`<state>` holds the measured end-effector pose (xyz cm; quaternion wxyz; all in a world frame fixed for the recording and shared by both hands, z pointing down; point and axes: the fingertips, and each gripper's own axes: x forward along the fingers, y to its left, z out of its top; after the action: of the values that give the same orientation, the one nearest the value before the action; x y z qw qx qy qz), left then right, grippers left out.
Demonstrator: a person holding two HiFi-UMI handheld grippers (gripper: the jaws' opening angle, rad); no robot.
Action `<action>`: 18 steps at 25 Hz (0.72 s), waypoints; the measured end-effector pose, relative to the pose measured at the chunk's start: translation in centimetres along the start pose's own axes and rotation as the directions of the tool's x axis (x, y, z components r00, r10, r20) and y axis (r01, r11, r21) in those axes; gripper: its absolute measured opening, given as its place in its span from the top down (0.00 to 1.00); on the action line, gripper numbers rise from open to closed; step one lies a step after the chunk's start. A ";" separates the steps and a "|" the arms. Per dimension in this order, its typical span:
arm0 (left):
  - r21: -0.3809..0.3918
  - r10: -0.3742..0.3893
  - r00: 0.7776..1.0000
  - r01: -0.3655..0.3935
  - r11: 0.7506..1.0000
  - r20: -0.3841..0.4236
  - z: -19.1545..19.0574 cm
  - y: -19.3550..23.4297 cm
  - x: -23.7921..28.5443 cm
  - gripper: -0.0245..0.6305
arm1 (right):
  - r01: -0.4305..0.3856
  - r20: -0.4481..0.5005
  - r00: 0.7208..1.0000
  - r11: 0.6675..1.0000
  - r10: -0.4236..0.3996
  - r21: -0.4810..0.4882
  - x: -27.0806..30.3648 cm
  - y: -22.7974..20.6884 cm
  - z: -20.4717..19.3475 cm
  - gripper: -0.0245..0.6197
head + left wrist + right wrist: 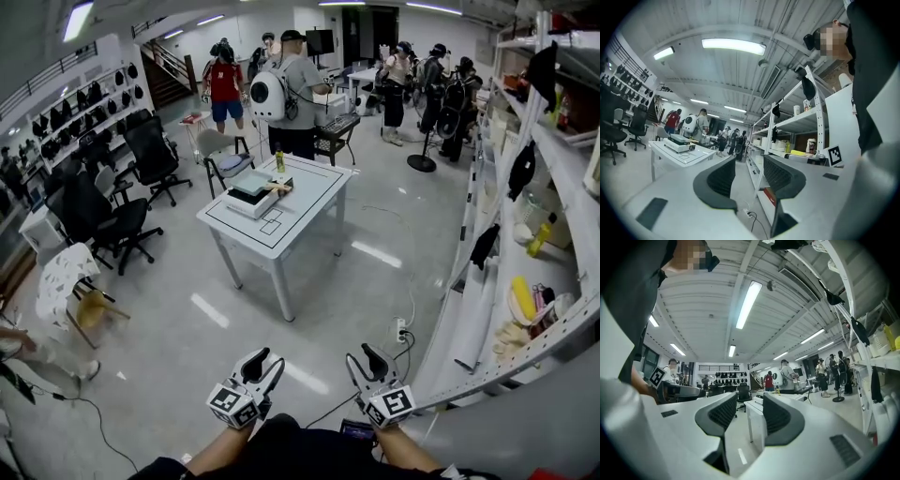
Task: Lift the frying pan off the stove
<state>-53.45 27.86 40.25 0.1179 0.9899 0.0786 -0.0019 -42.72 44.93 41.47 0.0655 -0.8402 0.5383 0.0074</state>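
Observation:
A white table (298, 214) stands in the middle of the room, well ahead of me. On it sits a flat white stove (249, 197) with a dark-topped item on it; I cannot make out a frying pan for sure. A yellow bottle (279, 161) stands behind it. The left gripper view shows the same stove (678, 143) far off on the table (691, 157). My left gripper (262, 365) (747, 174) and right gripper (365, 360) (745, 412) hang low near my body, far from the table. Both are open with nothing between the fingers.
Metal shelves (525, 309) with bottles and gloves run along the right. Black office chairs (112, 220) and a white chair (67, 279) stand at the left. Several people (291, 89) are behind the table. A power strip with cable (400, 330) lies on the floor.

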 end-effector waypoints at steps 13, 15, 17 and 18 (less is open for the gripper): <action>-0.037 0.024 0.999 -0.023 0.999 0.038 -1.9 4.8 4.7 0.68 | 0.029 0.001 1.000 1.000 -0.029 0.007 4.3 -4.4 -1.3 0.70; -0.051 0.028 0.998 -0.025 0.998 0.048 -1.4 6.3 6.7 0.68 | 0.037 0.000 0.999 0.999 -0.037 0.002 5.9 -6.0 -1.3 0.70; -0.067 0.037 0.998 -0.033 0.997 0.054 -0.9 8.1 8.7 0.68 | 0.042 -0.005 0.999 0.999 -0.042 -0.003 7.8 -7.5 -1.3 0.70; -0.072 0.039 0.998 -0.034 0.997 0.057 -0.6 9.1 9.7 0.68 | 0.041 -0.008 0.999 0.999 -0.041 -0.007 8.9 -8.1 -1.2 0.70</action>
<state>-42.48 20.78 42.74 0.1555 0.9858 0.0571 -0.0259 -31.71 40.06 42.70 0.0605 -0.8512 0.5213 0.0044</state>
